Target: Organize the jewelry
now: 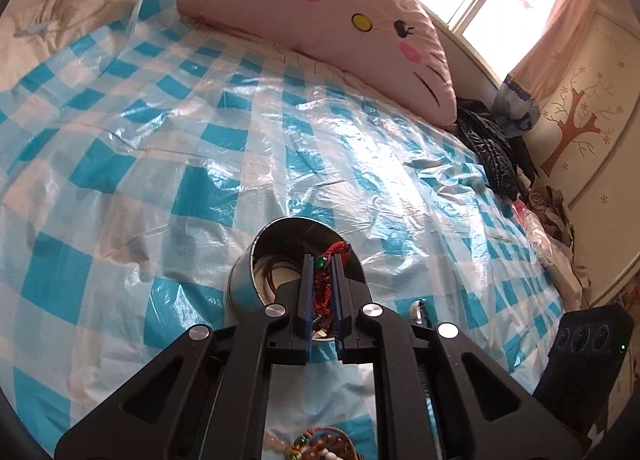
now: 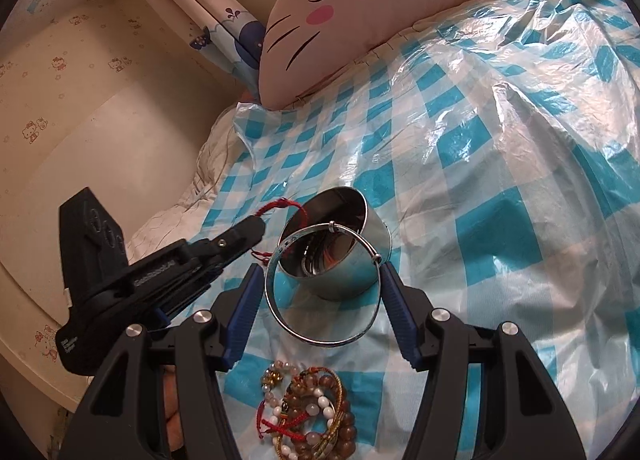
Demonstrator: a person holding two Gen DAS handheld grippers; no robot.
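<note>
A round metal tin (image 2: 344, 248) stands open on the checked plastic sheet; it also shows in the left wrist view (image 1: 256, 260) with some jewelry inside. My left gripper (image 1: 322, 260) is shut on a red braided cord bracelet (image 1: 324, 284) and holds it over the tin's rim. In the right wrist view the left gripper (image 2: 256, 225) reaches in from the left with the red cord (image 2: 284, 205) looping out. My right gripper (image 2: 320, 276) is open around a silver bangle (image 2: 320, 300) that leans on the tin. A pile of bead bracelets (image 2: 308, 412) lies near me.
A pink cat-face pillow (image 1: 340, 11) lies at the head of the bed. The blue-and-white plastic sheet (image 1: 160, 139) covers the bed. Dark clothes (image 1: 492, 151) are heaped at the bed's right edge by a wall. The right gripper's body (image 1: 584, 348) shows at lower right.
</note>
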